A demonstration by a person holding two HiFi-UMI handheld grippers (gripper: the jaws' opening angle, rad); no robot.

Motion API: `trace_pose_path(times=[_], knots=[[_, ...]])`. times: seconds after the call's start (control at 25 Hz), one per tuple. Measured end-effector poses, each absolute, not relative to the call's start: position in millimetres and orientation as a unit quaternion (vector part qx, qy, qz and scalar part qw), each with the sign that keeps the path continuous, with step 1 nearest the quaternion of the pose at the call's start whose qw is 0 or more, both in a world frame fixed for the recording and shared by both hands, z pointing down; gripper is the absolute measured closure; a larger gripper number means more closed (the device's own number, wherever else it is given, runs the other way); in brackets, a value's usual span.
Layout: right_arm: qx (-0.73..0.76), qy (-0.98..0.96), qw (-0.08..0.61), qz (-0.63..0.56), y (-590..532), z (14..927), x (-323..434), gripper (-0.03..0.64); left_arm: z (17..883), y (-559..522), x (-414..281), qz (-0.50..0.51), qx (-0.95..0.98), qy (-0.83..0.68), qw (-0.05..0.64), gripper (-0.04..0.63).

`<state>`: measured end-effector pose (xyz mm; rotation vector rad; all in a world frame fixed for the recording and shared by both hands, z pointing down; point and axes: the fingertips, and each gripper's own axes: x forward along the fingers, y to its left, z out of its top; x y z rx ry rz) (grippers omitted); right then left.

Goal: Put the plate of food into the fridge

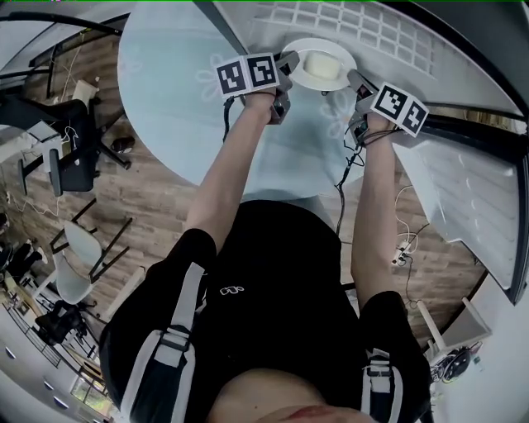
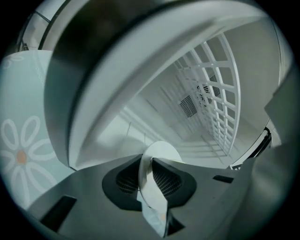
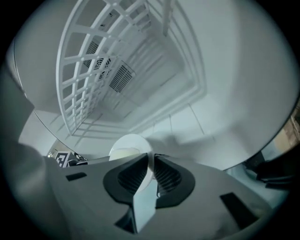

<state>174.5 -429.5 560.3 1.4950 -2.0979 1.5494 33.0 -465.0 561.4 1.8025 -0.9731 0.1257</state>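
Note:
A white plate [image 1: 307, 81] carrying a pale yellow block of food [image 1: 323, 64] hangs between my two grippers at the open fridge's mouth. My left gripper [image 1: 289, 66] pinches the plate's left rim and my right gripper [image 1: 357, 81] pinches its right rim. In the left gripper view, the plate [image 2: 162, 151] stands edge-on between the jaws of the left gripper [image 2: 149, 176], which are shut on it. The right gripper view shows the plate [image 3: 130, 142] and food [image 3: 122, 153] with the right gripper [image 3: 150, 176] shut on the rim. Below the plate lies the fridge's white floor.
White wire shelves [image 1: 364, 25] and a vented back wall [image 3: 121, 77] line the fridge's inside. The open fridge door [image 1: 467, 194] stands at the right. A round glass table [image 1: 165, 74] with daisy prints is close on the left. Chairs [image 1: 74, 165] and cables lie on the wooden floor.

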Motion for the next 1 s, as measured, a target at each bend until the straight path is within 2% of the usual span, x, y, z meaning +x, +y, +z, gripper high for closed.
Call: trace_pose_path(times=[0.32,0.48,0.72,0.88,1.0], knots=[[0.529,-0.693,0.059,0.486,-456.3,561.6,192.3,0.566,567.7,-483.0,44.7,0.029,0.745,-0.445,0.496,0.527],[0.551,-0.674,0.064,0.487,-461.6,575.8,196.3,0.563,583.1,-490.2,47.8,0.056,0.738,-0.453,0.497,0.515],[0.578,-0.662,0.024,0.477,-448.4,573.0,217.2,0.551,572.7,-483.6,66.3,0.095,0.753,-0.464,0.456,0.511],[0.583,-0.676,0.032,0.449,-450.5,567.7,211.3,0.535,579.1,-488.5,43.7,0.118,0.735,-0.51,0.431,0.469],[0.581,-0.683,0.037,0.441,-453.5,567.8,202.3,0.535,579.6,-493.4,28.2,0.125,0.739,-0.522,0.407,0.466]])
